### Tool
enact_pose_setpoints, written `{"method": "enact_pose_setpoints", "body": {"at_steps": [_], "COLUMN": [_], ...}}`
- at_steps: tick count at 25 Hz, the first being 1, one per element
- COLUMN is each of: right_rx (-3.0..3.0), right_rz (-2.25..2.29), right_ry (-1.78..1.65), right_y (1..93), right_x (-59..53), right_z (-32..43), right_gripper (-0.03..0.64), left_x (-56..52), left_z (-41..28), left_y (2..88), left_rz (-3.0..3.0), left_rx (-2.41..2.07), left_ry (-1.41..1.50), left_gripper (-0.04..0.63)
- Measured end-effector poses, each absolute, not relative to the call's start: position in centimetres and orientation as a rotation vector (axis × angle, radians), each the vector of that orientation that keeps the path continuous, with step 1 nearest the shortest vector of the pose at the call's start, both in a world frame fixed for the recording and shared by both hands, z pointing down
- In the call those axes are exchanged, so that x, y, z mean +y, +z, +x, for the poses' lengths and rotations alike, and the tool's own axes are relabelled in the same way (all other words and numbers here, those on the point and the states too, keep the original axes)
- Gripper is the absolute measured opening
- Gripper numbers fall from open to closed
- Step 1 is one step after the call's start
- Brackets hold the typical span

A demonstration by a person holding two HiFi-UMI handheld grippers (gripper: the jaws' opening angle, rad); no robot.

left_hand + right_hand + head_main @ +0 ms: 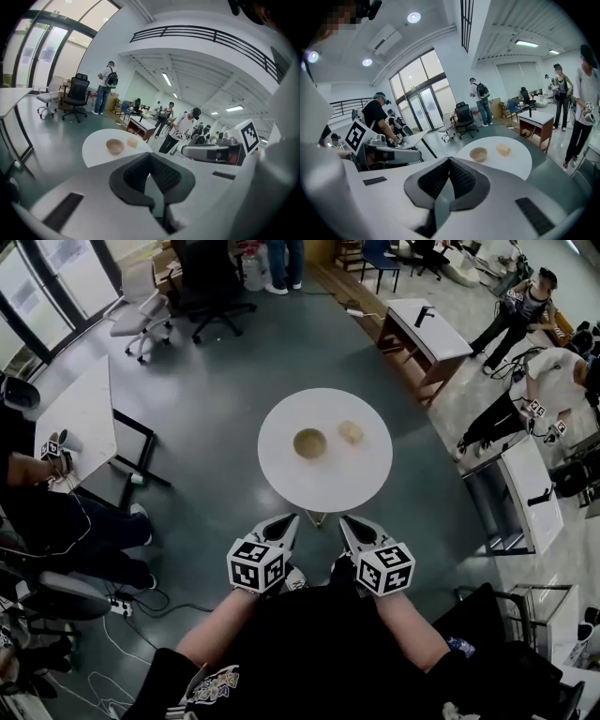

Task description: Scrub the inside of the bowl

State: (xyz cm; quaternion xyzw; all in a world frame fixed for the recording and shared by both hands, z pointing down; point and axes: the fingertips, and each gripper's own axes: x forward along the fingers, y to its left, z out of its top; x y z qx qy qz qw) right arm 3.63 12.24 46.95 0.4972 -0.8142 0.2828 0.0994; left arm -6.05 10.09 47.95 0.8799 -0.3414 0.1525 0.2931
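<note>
Room: open office hall, grey-green floor point(206, 418), office chairs point(211, 282) and people round the edges.
Bench point(281, 474): round, white, on a single foot, just ahead of both claws.
Bowl point(309, 443): tan, upright, mouth up, near the bench centre; looked empty.
Sponge point(351, 432): yellowish lump, lay just right of the bowl, a small gap between them.
Left claw point(289, 521): fully closed, nothing between the jaws; held in the air short of the bench's near edge, pointed toward it.
Right claw point(347, 523): also fully closed and empty; beside the left one, same pose.
Contact: neither claw touched the bowl, the sponge or the bench.
</note>
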Motion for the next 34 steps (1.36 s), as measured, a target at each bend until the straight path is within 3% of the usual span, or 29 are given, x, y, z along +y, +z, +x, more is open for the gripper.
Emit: {"method": "enact_pose_setpoints", "body": {"at_steps": [34], "right_rx": [-2.449], "right_rz": [1.408], "right_ry": [0.805], "right_y": [46.1], "right_x": [13.1], "right_z": [2.1], "right_gripper": [0.021], "left_x": [11.7], "left_z": [-6.1], "left_y": [46.5], "left_rz": [2.370], "left_rx": [-0.899], "left_ry": [0.395], "left_gripper": [0.006]}}
